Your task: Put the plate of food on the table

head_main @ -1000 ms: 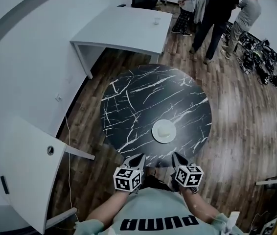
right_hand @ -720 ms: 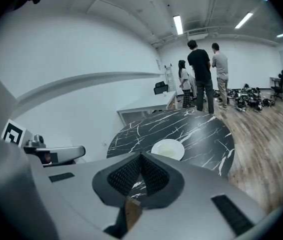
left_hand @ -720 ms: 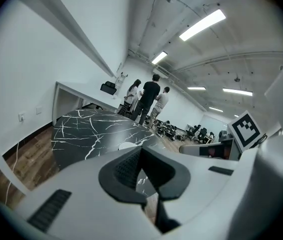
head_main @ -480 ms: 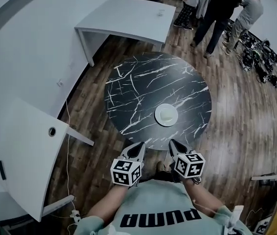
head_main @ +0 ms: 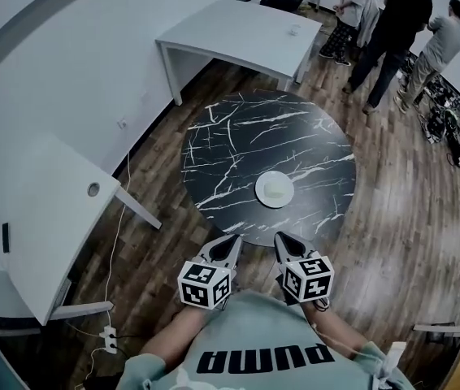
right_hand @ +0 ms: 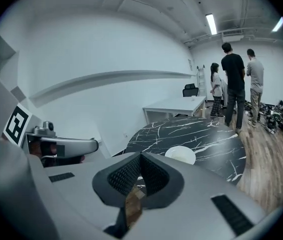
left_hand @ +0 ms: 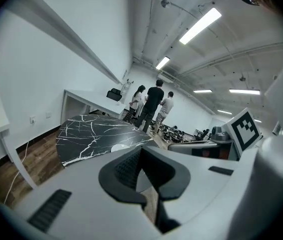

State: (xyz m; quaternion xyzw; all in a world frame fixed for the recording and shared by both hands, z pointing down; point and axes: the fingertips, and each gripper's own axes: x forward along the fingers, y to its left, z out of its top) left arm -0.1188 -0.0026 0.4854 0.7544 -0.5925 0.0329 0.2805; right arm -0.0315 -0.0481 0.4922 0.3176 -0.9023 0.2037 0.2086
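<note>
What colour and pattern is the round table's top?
Black with thin white marble-like veins. The round table shows this best in the head view.

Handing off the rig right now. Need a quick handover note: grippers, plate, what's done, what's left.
Left hand-held gripper: jaws shut, nothing between them, held low by the person's waist, short of the table edge.
Right hand-held gripper: the same, shut and empty, beside the left one.
Plate: flat on the round black marble table, on the near half and a bit right of centre. There is something pale on it, too small to identify. Neither gripper touches it.
Done: the plate is on the table and released.
Left: nothing obvious. At most, check the plate sits steady.
</note>
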